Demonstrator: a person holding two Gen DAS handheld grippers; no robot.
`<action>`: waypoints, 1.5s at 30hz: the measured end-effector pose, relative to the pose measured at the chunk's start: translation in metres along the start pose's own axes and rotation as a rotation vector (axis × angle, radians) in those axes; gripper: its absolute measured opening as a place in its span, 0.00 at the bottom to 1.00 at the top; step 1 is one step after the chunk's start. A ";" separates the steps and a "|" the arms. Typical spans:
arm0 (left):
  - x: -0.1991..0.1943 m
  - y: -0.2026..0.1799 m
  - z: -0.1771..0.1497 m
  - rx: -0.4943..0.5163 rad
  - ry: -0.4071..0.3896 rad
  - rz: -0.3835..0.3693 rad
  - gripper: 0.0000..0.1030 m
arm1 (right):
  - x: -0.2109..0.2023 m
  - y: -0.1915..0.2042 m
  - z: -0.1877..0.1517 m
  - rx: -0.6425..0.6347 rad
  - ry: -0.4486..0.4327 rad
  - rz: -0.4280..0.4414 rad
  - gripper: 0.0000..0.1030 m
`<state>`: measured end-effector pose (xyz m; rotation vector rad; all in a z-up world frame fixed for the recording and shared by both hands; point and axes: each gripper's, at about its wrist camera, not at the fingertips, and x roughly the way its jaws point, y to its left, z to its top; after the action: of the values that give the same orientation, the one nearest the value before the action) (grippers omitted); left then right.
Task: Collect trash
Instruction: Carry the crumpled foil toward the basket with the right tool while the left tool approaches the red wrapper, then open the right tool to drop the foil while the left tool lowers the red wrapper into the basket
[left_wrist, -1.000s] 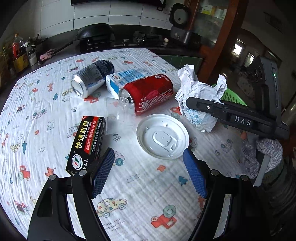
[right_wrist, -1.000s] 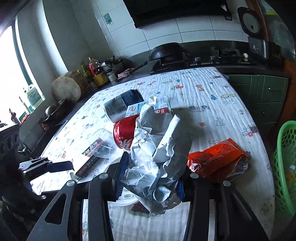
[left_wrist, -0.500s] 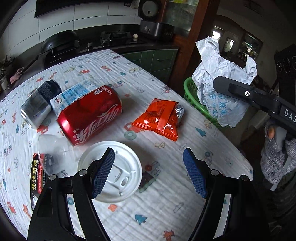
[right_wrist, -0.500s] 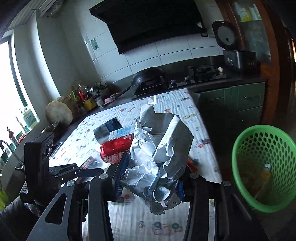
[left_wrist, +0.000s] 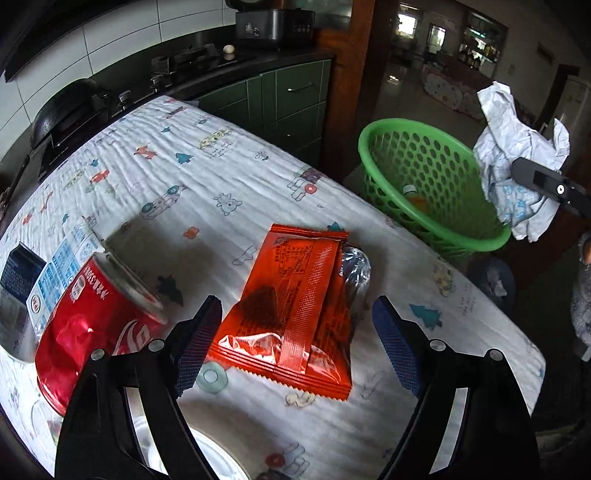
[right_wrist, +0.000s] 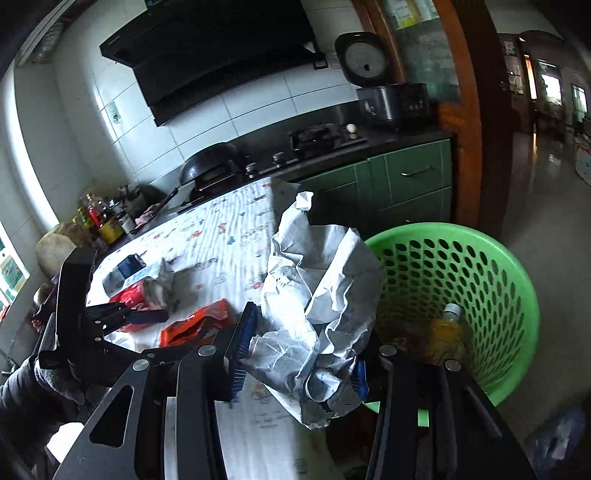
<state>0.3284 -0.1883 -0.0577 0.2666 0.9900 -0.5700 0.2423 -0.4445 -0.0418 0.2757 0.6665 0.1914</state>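
Meanwhile right gripper (right_wrist: 299, 362) jaws clamp crumpled paper (right_wrist: 317, 295).

- Green basket (right_wrist: 491, 258), its wall pierced with holes, beside the desk.
- White desk (left_wrist: 207, 177) cloth printed with small cartoon cars and trees.
- Orange-red wrapper (left_wrist: 295, 314) on the desk.
- Red can (left_wrist: 88, 325), white lettering, beside the wrapper.
- White crumpled paper (right_wrist: 321, 306), faint blue print.
- Blue claw pads (left_wrist: 397, 350).

You had dim daylight, brightest at the far doorways; soft shadows under the red can (left_wrist: 96, 325); glare on the orange packet (left_wrist: 295, 314); fisheye edges bent, corners black.
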 end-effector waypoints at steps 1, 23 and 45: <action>0.004 0.000 0.002 0.000 0.008 -0.003 0.80 | 0.000 -0.010 0.000 0.011 -0.001 -0.015 0.41; 0.010 -0.008 0.009 0.007 0.013 0.000 0.48 | 0.057 -0.121 0.000 0.161 0.066 -0.110 0.63; 0.048 -0.121 0.108 0.081 -0.016 -0.182 0.47 | -0.030 -0.132 -0.020 0.108 -0.059 -0.189 0.83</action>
<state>0.3572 -0.3533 -0.0356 0.2449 0.9823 -0.7779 0.2177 -0.5733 -0.0807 0.3190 0.6416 -0.0331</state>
